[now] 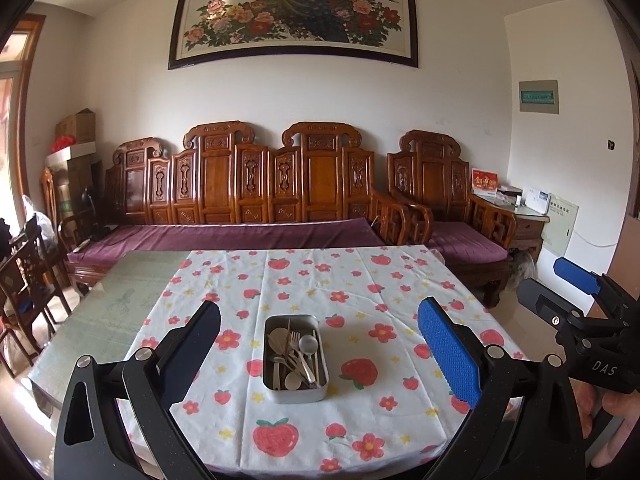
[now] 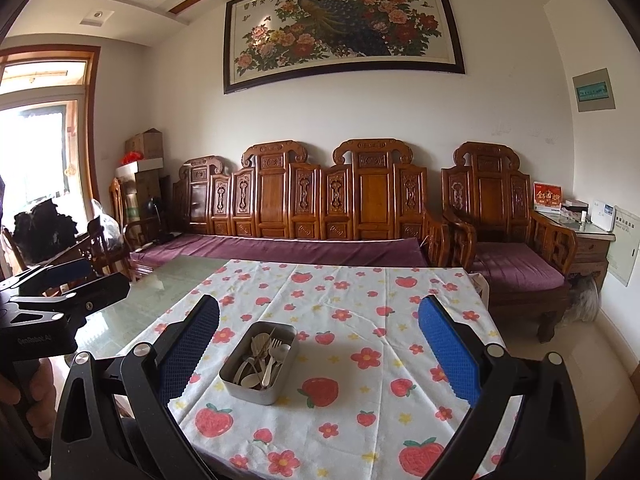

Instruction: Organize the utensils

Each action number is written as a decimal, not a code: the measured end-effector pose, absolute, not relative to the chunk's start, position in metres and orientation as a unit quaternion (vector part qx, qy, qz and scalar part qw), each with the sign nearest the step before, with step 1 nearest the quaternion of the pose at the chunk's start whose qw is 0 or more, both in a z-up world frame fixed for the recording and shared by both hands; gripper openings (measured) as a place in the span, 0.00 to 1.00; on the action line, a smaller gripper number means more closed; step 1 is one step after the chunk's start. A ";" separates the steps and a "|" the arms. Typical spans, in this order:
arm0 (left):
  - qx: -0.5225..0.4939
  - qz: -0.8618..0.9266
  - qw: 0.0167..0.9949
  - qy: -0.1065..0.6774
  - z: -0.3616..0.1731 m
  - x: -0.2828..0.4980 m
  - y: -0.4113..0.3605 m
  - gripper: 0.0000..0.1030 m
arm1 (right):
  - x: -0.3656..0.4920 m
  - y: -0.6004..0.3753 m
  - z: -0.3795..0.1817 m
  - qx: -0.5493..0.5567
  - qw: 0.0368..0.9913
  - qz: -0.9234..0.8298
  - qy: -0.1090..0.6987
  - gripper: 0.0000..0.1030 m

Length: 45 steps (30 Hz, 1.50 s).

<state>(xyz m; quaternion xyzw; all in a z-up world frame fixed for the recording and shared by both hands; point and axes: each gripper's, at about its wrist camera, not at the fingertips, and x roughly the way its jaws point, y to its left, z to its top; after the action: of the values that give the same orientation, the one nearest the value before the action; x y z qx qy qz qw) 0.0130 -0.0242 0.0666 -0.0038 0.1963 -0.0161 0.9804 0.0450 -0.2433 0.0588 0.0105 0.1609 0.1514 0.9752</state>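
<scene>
Currently a metal tin (image 1: 295, 360) sits near the middle of the bench (image 1: 104, 312), on the strawberry-print cloth (image 1: 360, 420), with spoons, a fork and other utensils (image 1: 294, 354) piled loose inside, crossing each other at mixed angles. No utensil lies out on the cloth in either view.

Left hand-held gripper (image 1: 318, 344): fingers spread wide, nothing between them, held back from the tin and above it. Right hand-held gripper (image 2: 318, 344): same, spread wide and empty, tin slightly to its left. Each one also shows at the edge of the other's view, so they are side by side and not far apart.

Ambiguous stage: utensils all in one tin fits a jumble waiting to be sorted, or pieces gathered in already. Cannot settle which.

Risks, as judgement:
- Pile is tangled; closing on one handle could catch a neighbour and drag two pieces out, or flick one onto the cloth.
- Thin smooth metal handles may slip or pivot between the pads if pinched off-centre.
- Tin looks light; pulling a snagged piece, or bumping the wall, could slide or tip it, and the cloth may bunch under it.
- Cloth covers only part of the glass top; anything dropped near its left edge could skid off.
- Both grippers reaching into the narrow tin together could collide.
</scene>
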 end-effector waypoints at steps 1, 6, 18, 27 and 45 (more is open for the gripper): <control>-0.004 -0.016 0.980 0.196 0.067 0.013 -0.024 0.93 | 0.045 -0.243 0.059 0.011 0.975 0.151 0.161 0.97; -0.004 -0.015 0.981 0.195 0.067 0.011 -0.024 0.93 | 0.046 -0.242 0.057 0.010 0.975 0.152 0.161 0.97; -0.004 -0.013 0.981 0.193 0.067 0.009 -0.026 0.93 | 0.046 -0.241 0.057 0.010 0.975 0.153 0.161 0.97; -0.004 -0.012 0.981 0.192 0.066 0.008 -0.027 0.93 | 0.045 -0.237 0.053 0.011 0.974 0.155 0.162 0.97; -0.003 -0.010 0.982 0.190 0.066 0.006 -0.026 0.93 | 0.045 -0.237 0.054 0.012 0.974 0.155 0.163 0.97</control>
<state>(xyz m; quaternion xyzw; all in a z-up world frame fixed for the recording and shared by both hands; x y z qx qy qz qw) 0.0059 -0.0262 0.0663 -0.0033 0.1904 -0.0097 0.9817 0.0454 -0.2374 0.0539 0.0117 0.1627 0.1554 0.9743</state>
